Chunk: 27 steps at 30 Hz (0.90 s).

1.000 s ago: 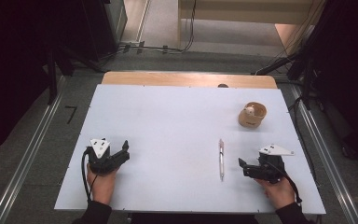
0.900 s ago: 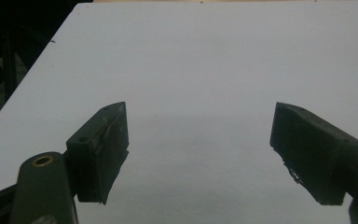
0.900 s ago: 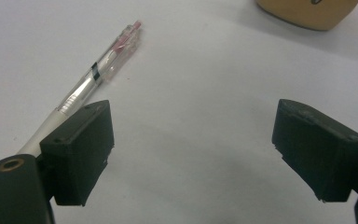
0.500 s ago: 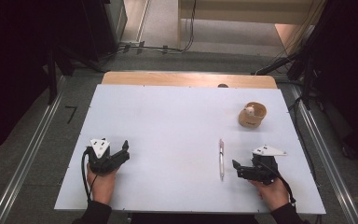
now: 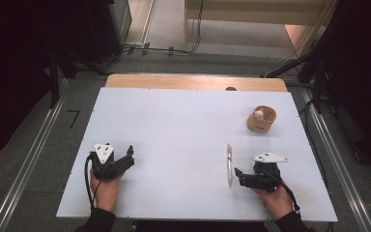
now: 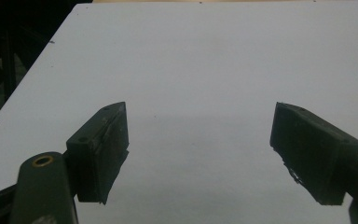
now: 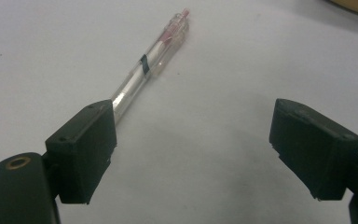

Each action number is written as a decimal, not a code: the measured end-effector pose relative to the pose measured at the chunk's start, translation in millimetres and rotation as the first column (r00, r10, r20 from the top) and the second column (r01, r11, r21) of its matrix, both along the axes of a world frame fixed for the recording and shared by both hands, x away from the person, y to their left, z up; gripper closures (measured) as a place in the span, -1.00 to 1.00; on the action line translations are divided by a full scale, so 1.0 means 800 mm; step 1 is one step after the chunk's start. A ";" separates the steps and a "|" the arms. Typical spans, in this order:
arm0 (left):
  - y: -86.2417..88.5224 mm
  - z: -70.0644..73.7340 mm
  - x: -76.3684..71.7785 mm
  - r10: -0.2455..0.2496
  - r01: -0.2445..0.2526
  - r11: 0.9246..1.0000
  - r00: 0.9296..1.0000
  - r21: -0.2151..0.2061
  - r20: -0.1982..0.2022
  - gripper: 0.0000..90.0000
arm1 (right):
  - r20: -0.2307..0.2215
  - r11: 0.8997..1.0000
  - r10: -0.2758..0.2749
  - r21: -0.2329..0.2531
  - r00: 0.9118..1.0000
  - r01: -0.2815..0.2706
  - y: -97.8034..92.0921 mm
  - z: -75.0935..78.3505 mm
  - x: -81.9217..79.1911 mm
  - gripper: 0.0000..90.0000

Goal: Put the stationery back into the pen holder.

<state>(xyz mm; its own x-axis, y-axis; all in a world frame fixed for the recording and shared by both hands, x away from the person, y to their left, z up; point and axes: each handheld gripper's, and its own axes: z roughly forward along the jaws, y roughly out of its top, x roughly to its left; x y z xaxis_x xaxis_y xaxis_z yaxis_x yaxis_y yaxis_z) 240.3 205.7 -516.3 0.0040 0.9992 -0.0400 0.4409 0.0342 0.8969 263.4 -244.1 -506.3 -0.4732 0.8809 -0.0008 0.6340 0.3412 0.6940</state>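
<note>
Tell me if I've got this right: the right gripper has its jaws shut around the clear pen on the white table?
Not quite. The right gripper has its jaws wide open, and the pen lies free on the table, partly hidden behind one jaw rather than between the two. The right gripper view shows this.

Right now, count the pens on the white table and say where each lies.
1. The clear plastic pen with red ink lies flat on the white table, just left of the right tongs, whose jaws stand open. None seems hidden.
</note>
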 end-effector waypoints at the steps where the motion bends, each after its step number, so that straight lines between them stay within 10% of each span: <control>1: 0.000 0.000 0.000 -0.002 0.002 1.000 1.000 0.001 0.000 -0.56 | 0.001 1.000 -0.005 -0.001 1.000 0.005 0.001 0.000 -0.001 -0.63; 27: 0.001 0.001 0.000 -0.001 0.001 1.000 1.000 -0.004 0.005 -0.55 | -0.040 0.996 -0.059 -0.074 0.997 0.056 0.057 -0.010 -0.025 -0.46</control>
<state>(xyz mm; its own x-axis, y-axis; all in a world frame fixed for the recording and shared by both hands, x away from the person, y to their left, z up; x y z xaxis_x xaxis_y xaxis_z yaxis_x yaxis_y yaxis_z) 240.2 206.9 -515.7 0.0057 0.9990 -0.0444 0.4366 0.0375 0.8989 243.6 -198.3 -514.6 -0.4226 0.9051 -0.0472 0.6820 0.3519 0.6411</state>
